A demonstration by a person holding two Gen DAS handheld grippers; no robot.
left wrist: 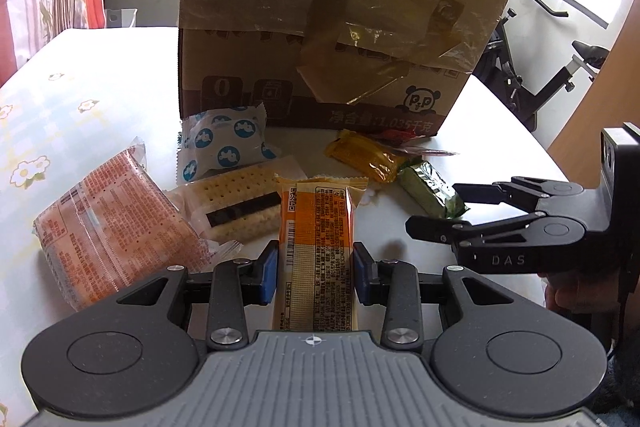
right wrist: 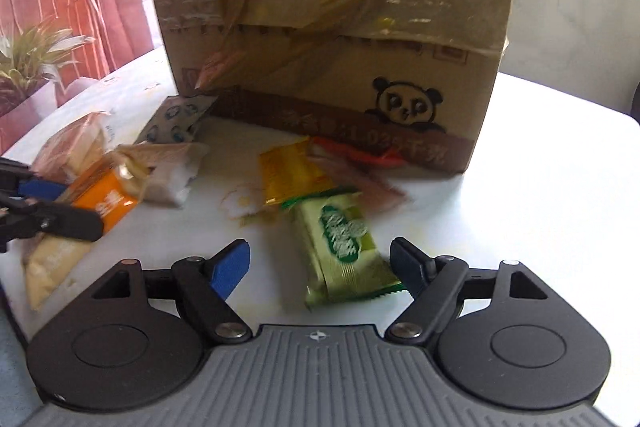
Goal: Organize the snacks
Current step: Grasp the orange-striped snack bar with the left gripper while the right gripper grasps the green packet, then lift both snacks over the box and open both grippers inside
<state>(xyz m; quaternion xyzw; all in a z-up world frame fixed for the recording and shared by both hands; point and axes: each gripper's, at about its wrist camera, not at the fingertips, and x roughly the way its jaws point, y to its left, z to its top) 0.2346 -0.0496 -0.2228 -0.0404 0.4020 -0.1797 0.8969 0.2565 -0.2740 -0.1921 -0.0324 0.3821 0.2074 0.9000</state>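
Snacks lie before the box [left wrist: 320, 27]. Left gripper [left wrist: 315, 273] fingers pinch the orange pack [left wrist: 316, 247]; right gripper [right wrist: 320, 267] fingers are spread around the green pack [right wrist: 344, 247].

Cardboard box [left wrist: 320, 27] blocks the bench's [left wrist: 100, 67] far middle. Snack packets [left wrist: 224, 147] crowd the strip along its front. Bare bench at far-left corner and right edge beside box; right tongs [left wrist: 434, 209] occupy the near-right side.
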